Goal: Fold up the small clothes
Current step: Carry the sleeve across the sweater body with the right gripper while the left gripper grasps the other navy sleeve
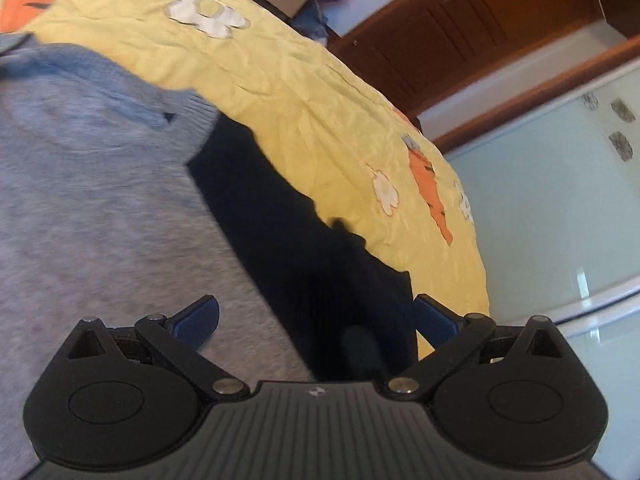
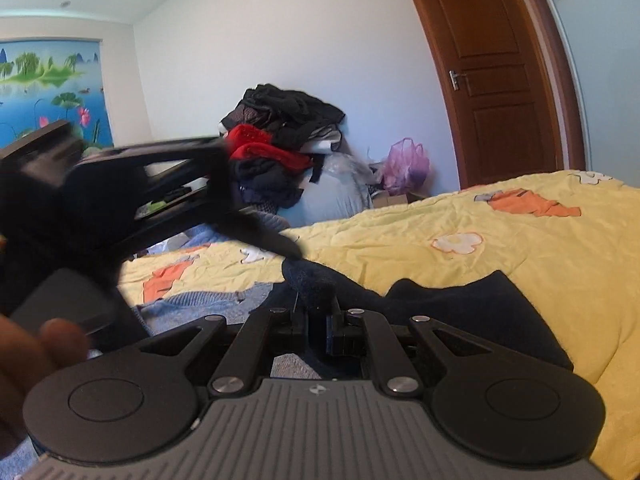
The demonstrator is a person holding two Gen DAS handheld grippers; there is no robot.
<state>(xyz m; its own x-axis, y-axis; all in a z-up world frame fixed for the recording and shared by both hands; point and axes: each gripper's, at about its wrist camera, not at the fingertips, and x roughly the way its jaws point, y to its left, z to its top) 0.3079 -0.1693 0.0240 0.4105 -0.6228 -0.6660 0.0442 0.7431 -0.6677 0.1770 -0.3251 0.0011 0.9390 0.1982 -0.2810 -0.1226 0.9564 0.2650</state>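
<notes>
Left wrist view: a yellow quilt [image 1: 304, 92] printed with white flowers and orange carrots fills the upper middle, with a wooden door [image 1: 480, 28] at 1 o'clock and a pale glossy cabinet [image 1: 552, 208] at 3 o'clock. A grey-blue knit sweater [image 1: 92, 184] spreads over the left half. Beside it lies a dark navy garment [image 1: 304, 248], its long axis running from 10 o'clock down to 5 o'clock, overlapping the sweater's ribbed edge. The left gripper [image 1: 316, 320] hovers low over the navy cloth, tilted, its blue-padded fingers spread wide apart with nothing between them.

Right wrist view: a heap of black and red clothes [image 2: 280, 140] stands against the white wall at 12 o'clock, a purple plastic bag [image 2: 408, 164] beside it, and the door at 1 o'clock. The other gripper's blurred black frame [image 2: 132, 184] crosses from 9 o'clock, blocking the far bed; a bare thumb shows at 8 o'clock. The right gripper [image 2: 318, 320] has its jaws together, pinching a raised fold of the navy garment, which drapes rightward toward 3 o'clock on the quilt.
</notes>
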